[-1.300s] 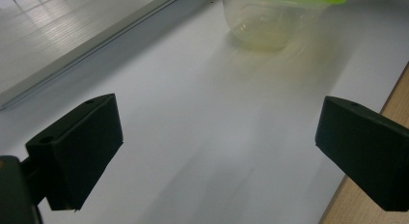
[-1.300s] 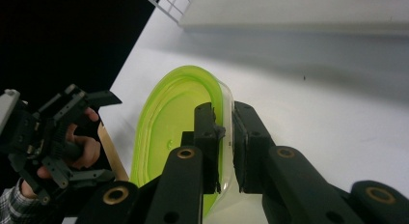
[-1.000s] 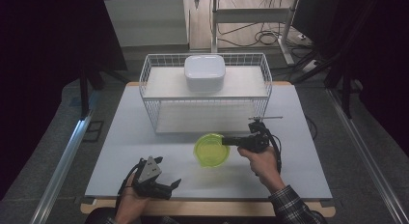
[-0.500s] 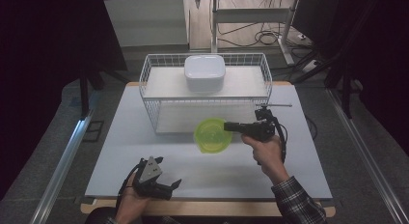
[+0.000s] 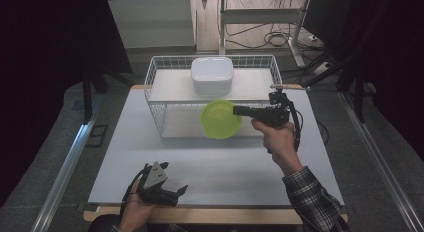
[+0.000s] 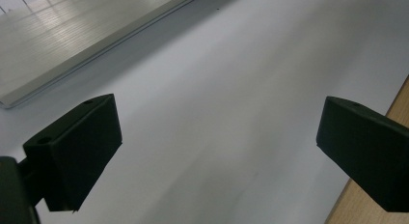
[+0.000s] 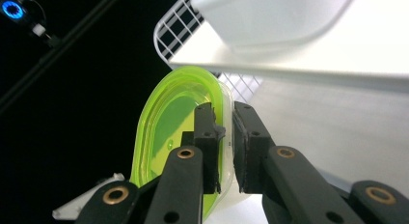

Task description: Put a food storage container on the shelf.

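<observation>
A lime-green translucent bowl [image 5: 221,119] hangs in the air in front of the white wire rack [image 5: 150,78], tipped on edge. My right gripper [image 5: 236,110] is shut on its rim. In the right gripper view the two pads [image 7: 207,132] pinch the wall of the green bowl [image 7: 164,132], one inside and one outside. A white lidded container [image 5: 212,75] sits on the rack's upper shelf, and it appears as the white container [image 7: 270,16] above the bowl. My left gripper [image 5: 179,194] rests at the table's front left, open and empty, with its jaws [image 6: 217,147] standing wide over bare white surface.
The wire rack stands at the back middle of the white table top [image 5: 210,164], with a lower shelf [image 5: 185,123] under the upper one. The table's wooden front edge [image 5: 225,214] runs near the left hand. Metal rails and cables lie on the floor around the table.
The right gripper has lifted the green bowl off the table and carried it up toward the rack's front. The left gripper has stayed put.
</observation>
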### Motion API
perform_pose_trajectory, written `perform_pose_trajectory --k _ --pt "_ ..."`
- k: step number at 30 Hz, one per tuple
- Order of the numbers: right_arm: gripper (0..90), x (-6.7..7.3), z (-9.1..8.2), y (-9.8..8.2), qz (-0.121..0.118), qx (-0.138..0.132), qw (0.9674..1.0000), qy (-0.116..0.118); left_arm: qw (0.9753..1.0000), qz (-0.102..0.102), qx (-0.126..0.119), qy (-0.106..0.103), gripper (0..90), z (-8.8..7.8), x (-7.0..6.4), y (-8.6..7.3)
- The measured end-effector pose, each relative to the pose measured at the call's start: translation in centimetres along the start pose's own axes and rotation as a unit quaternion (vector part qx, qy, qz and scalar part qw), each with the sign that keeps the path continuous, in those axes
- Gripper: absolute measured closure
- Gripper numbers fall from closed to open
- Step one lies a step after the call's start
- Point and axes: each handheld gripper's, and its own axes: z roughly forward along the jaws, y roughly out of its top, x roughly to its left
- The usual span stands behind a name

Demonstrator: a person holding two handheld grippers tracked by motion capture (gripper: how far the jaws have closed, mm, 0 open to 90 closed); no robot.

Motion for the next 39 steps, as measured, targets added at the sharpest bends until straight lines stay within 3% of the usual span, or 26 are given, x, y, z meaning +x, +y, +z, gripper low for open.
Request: perform_pose_trajectory --k 14,22,27,39 --pt "81.8 2.6 -0.2 5.2 0.001 -0.037 0.9992 0.010 1.0000 0.001 0.002 -0.003 1.7 0.1 -0.1 0.0" --pt "81.8 4.0 0.7 8.3 -0.001 -0.059 0.9982 -0.006 1.0000 0.002 0.002 -0.004 1.7 0.1 -0.1 0.0" --pt "81.8 4.2 1.8 10.3 0.008 -0.077 0.9965 -0.033 1.0000 0.000 0.002 -0.007 1.7 0.1 -0.1 0.0" --pt "81.7 2.9 3.8 12.6 0.039 -0.099 0.9914 -0.075 0.9999 0.004 0.005 -0.011 1.7 0.1 -0.2 0.0"
